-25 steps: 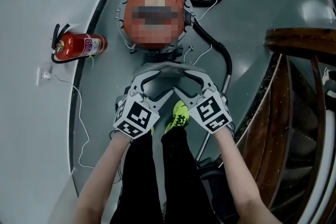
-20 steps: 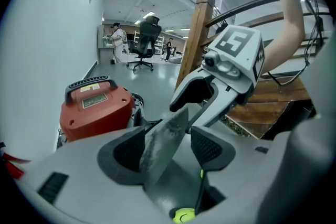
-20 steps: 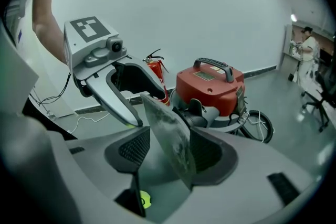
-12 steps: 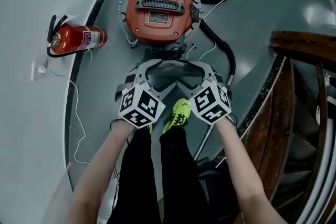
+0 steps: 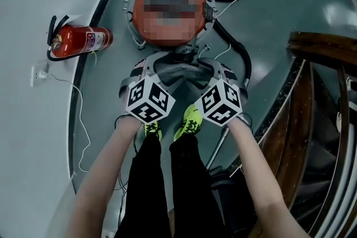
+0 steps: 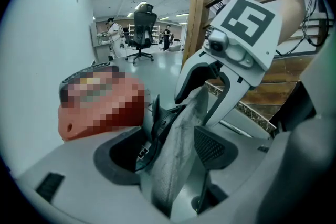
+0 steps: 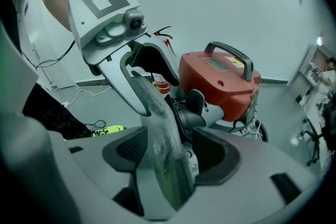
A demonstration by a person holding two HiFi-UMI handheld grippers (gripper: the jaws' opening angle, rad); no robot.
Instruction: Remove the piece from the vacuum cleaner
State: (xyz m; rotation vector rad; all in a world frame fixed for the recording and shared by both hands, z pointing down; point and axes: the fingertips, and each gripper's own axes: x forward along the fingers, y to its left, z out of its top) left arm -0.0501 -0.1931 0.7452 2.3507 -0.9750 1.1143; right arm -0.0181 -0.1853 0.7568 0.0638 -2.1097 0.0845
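Observation:
An orange vacuum cleaner (image 5: 167, 8) stands on the grey floor ahead of my feet. A dusty grey flat piece (image 5: 177, 72) sits at its near side, by the black hose socket (image 7: 191, 107). My left gripper (image 5: 153, 69) reaches over the piece's left end and my right gripper (image 5: 206, 69) over its right end. In the left gripper view the piece (image 6: 178, 149) stands between the left gripper's (image 6: 168, 155) spread pads. The right gripper (image 7: 170, 157) also straddles the piece (image 7: 163, 149), with gaps beside it. Both sets of jaws have just been opening and neither presses on the piece.
A red fire extinguisher (image 5: 78, 42) lies on the floor to the left, near a white cable (image 5: 81, 125). The black hose (image 5: 234, 47) loops around the vacuum's right. A wooden stair railing (image 5: 318, 92) rises on the right. A metal tube (image 5: 220, 145) lies by my green shoe (image 5: 189, 120).
Both grippers have moved up the picture toward the vacuum cleaner and sunk lower. Their jaws have spread wider around the ends of the grey piece.

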